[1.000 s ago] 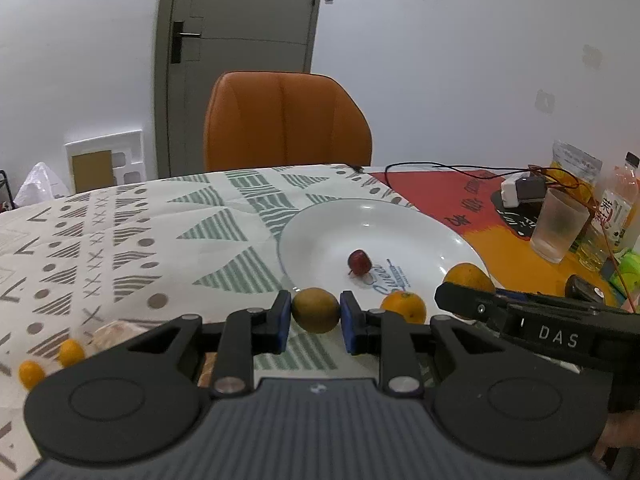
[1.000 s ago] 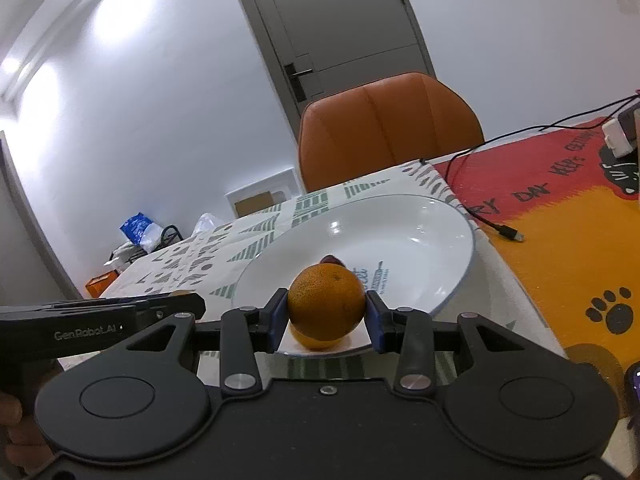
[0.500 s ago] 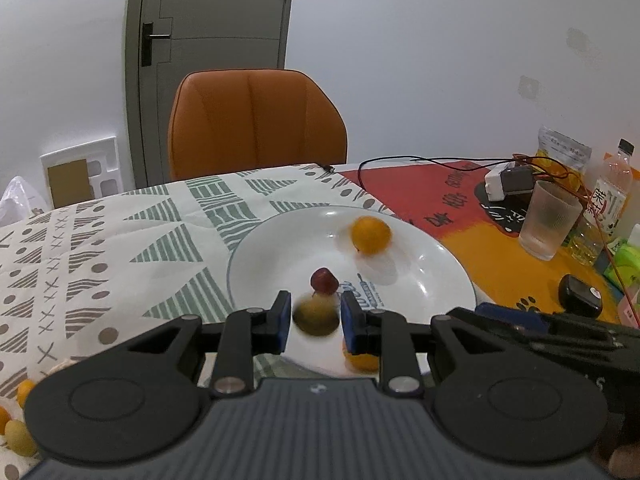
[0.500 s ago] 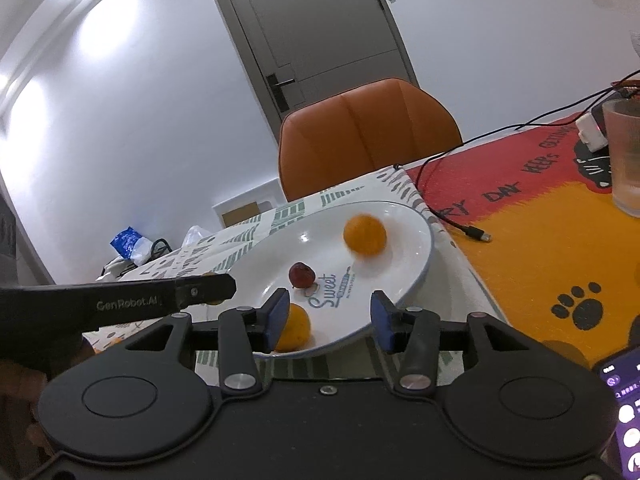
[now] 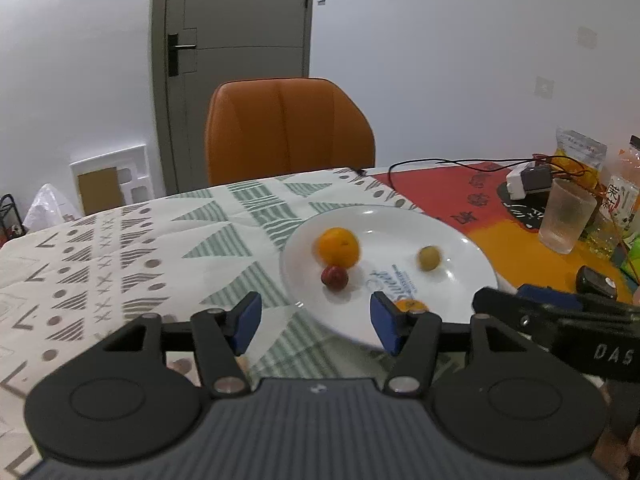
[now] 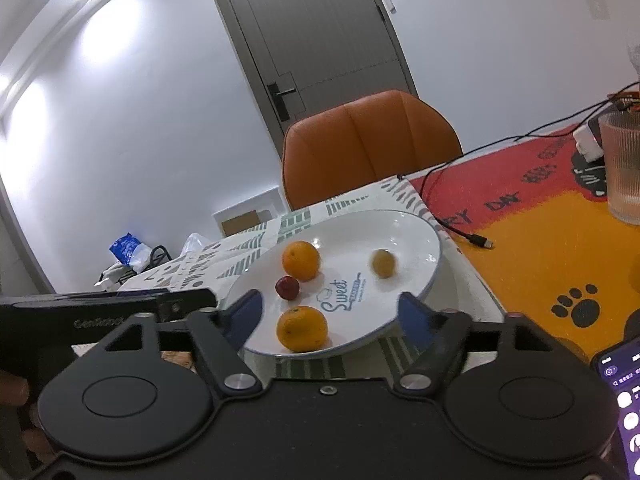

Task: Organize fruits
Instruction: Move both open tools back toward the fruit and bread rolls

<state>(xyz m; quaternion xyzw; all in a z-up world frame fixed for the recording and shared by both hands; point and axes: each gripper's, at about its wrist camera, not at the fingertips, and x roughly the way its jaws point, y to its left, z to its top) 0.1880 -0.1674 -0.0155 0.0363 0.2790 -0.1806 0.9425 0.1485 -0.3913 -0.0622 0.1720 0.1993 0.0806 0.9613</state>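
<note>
A white plate sits on the patterned tablecloth. It holds an orange, a small red fruit, a blurred yellow-green fruit and a second orange at the near rim, partly hidden in the left wrist view. My left gripper is open and empty at the plate's near left edge. My right gripper is open and empty just in front of the near orange.
An orange chair stands behind the table. A ribbed glass, snack bags, a bottle and a charger with cable crowd the right side. A phone lies at the near right.
Both grippers have opened and let go of their fruit. The orange and the yellow-green fruit now lie in the plate, and both grippers have drawn back from it.
</note>
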